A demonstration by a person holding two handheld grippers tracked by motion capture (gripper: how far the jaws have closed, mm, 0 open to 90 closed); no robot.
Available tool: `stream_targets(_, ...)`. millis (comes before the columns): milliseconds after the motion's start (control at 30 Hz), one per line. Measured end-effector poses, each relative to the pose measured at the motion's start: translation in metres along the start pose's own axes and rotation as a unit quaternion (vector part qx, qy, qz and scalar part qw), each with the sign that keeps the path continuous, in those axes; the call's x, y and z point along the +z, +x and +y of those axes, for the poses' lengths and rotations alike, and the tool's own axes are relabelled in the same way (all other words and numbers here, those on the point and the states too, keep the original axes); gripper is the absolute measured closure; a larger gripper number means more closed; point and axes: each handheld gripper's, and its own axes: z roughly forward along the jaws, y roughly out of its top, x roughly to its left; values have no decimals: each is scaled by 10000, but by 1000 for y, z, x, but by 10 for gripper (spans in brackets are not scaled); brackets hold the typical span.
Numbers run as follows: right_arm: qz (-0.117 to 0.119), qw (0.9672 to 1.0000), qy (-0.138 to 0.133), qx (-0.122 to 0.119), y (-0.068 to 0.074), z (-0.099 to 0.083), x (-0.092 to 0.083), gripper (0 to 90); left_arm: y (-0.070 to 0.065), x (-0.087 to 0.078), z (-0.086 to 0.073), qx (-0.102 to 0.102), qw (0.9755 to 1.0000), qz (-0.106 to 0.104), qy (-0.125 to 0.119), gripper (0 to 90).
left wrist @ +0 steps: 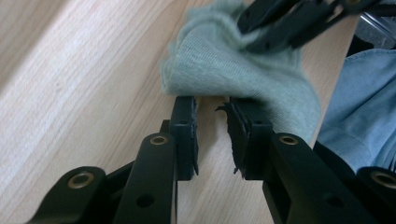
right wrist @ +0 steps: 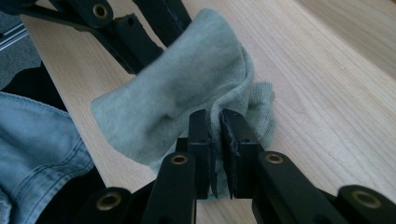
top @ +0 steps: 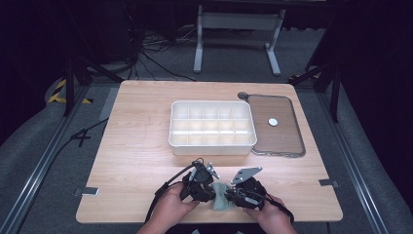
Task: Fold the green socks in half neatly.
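Observation:
A grey-green sock (top: 223, 196) lies bunched at the table's near edge, between my two grippers. My left gripper (top: 207, 191) has its jaws apart, with bare wood showing in the gap. In the left gripper view its tips (left wrist: 211, 105) sit at the sock's (left wrist: 243, 70) near hem, and one pad is tucked just under the cloth. My right gripper (top: 234, 196) comes in from the other side. In the right gripper view its jaws (right wrist: 215, 119) are pinched on a fold of the sock's (right wrist: 187, 79) edge. Each gripper also appears across the sock: the right gripper (left wrist: 289, 23) and the left gripper (right wrist: 135, 28).
A white box (top: 213, 144) divided into several compartments stands mid-table. To its right lies a flat brownish lid (top: 287, 136) with a small white disc (top: 272, 122) on it. The person's blue denim (left wrist: 359, 107) sits just past the near table edge (top: 146, 218).

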Motion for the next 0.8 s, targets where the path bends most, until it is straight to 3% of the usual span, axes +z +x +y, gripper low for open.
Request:
stream_targets(133,58,10000,-34,4,3,1,3,825,-8,-2,2,149,9998,94,-119,712)
stream_targets(233,89,9999,-84,23,1,0,5,829,-14,-3,4,347,9988,314,-155,709)
stream_targets(333,211,9996,-161,111,-2,-2,5,830,-15,-6,4,339,9990,228,-155,700)
stream_targets(500,109,9994,-292,138,-6,-1,8,835,-17,-9,5,423,9988,129,-223,661)
stream_targets(667,-56,9992,-339,194,-5,1,10,837,-19,-6,6,561,9979,269,-203,624)
stream_targets(700,-60,9991,-326,268,-5,1,10,836,-20,-3,7,648,9970,318,-282,621)
stream_targets(800,-31,9985,-326,428,-6,1,10,833,-19,-3,8,627,9972,287,-284,611)
